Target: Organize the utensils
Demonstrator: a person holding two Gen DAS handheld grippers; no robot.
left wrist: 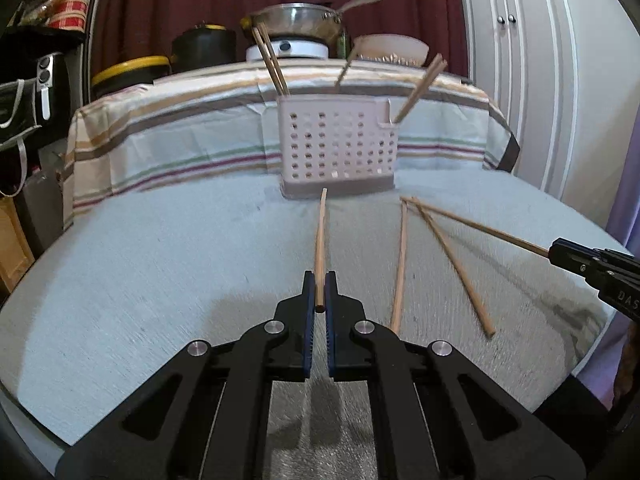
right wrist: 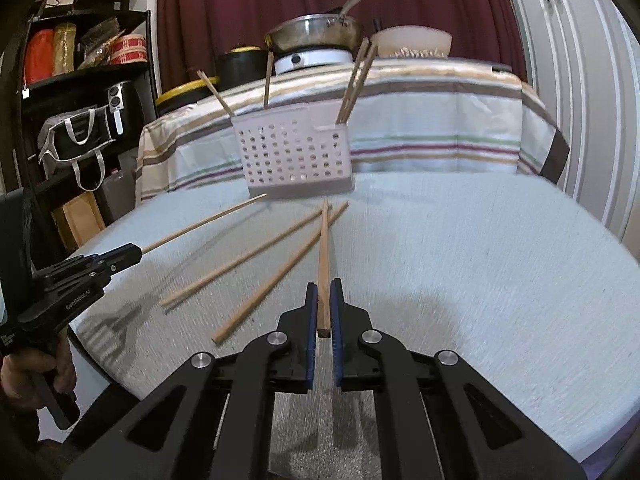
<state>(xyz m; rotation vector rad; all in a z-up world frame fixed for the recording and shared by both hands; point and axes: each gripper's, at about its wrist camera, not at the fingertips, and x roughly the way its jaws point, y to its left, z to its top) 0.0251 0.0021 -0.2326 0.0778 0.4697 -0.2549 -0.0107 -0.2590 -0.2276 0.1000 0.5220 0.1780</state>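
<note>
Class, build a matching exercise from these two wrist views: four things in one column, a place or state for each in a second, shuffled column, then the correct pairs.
Things
1. left hand-held gripper
2. two loose chopsticks
3. perforated caddy
4. metal pan

Place or state
A. lying flat on the tablecloth
B. on the burner behind the striped cloth
C. shut on one chopstick
D. standing upright with chopsticks sticking out of it

Pairs: 1-C, 2-A, 3-D, 4-B
</note>
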